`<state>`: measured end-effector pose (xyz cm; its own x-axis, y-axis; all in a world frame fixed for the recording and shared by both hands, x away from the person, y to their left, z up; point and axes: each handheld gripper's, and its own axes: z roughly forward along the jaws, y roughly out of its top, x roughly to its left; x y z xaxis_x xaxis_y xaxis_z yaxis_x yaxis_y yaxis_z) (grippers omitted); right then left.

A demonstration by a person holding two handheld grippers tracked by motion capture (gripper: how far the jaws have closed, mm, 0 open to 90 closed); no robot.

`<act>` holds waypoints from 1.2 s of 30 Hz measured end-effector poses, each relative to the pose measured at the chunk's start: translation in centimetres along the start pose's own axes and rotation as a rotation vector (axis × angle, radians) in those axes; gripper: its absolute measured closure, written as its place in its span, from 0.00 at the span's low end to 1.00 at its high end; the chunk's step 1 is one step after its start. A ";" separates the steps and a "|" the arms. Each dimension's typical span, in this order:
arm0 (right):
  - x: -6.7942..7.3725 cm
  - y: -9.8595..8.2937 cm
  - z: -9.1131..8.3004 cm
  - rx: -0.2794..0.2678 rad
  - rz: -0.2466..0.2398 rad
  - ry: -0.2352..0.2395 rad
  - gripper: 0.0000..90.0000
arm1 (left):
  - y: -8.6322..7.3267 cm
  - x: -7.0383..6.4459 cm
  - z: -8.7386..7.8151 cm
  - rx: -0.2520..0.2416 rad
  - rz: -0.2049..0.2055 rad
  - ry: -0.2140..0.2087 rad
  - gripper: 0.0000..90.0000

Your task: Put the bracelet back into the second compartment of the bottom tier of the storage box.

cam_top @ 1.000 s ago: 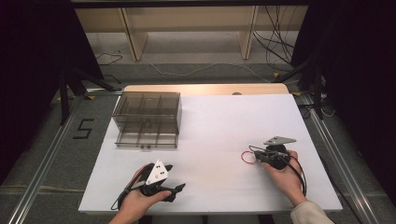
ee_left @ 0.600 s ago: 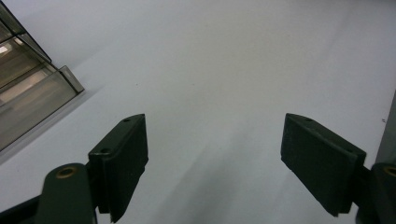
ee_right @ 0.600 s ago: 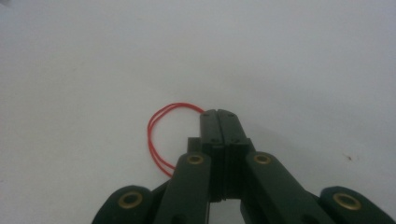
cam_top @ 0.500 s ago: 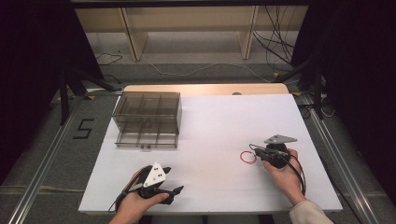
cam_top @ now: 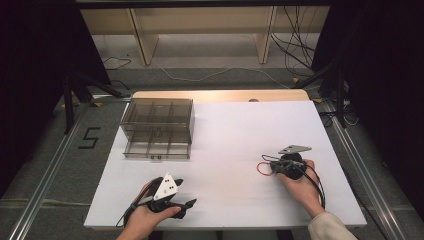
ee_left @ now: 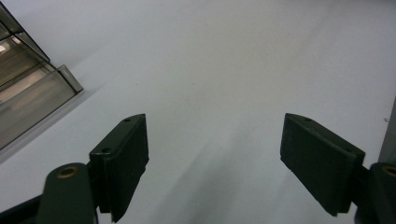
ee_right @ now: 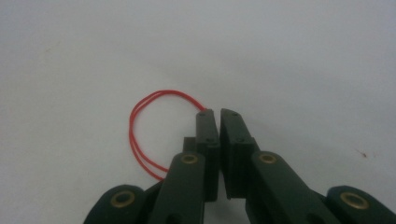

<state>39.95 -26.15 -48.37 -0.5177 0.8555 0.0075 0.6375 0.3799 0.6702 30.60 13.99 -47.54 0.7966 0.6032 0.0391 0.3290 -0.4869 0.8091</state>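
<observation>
The white rectangular desk (cam_top: 225,130) carried everything, with a strip of pale wood showing along its far edge. On the grey floor to the left of the desk, black tape formed the figure "5" (cam_top: 90,137).

Toward the far left corner of the desk stood a smoky transparent plastic drawer box (cam_top: 158,128), its compartments divided by thin walls; the drawers looked shut. A corner of that box also showed at the upper left of the left gripper view (ee_left: 28,100). It stood well apart from both tools, and bare white surface lay between it and them, so nothing stood in the way.

Near the near edge, left of centre, the left black two-jaw tool (cam_top: 184,202) rested in a hand, a grey three-cornered plate on top. Its jaws stood wide apart with only bare desk between them (ee_left: 215,163).

Toward the right edge, the right black two-jaw tool (cam_top: 266,165) was held low over the desk, a black cable trailing back along the wrist. Its jaws were closed on a thin red rubber band (ee_right: 144,135). The band was doubled into two close strands, curving out in a loop to the left of the jaws just above the desk surface (cam_top: 263,169).
</observation>
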 end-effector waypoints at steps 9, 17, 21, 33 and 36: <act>0.2 0.3 -0.6 -0.041 -0.002 0.002 0.97 | -0.1 0.2 0.0 0.006 -0.001 0.002 0.26; 1.5 1.1 -1.3 -0.098 -0.030 0.025 0.97 | -0.1 0.2 0.0 0.005 0.000 0.005 0.26; 2.1 1.5 -1.5 -0.116 -0.038 0.033 0.97 | -0.1 0.2 0.0 0.005 0.002 0.004 0.26; 3.6 3.0 -1.3 -0.152 -0.065 0.052 0.97 | -0.1 0.2 0.2 0.006 0.002 0.000 0.26; 3.8 3.3 -1.2 -0.157 -0.072 0.056 0.97 | 0.0 0.2 0.2 0.008 0.005 0.000 0.26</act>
<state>39.38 -22.08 -45.26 -0.5922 0.8058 -0.0064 0.5031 0.3760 0.7781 30.86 14.00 -47.67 0.7984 0.6006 0.0427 0.3291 -0.4948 0.8043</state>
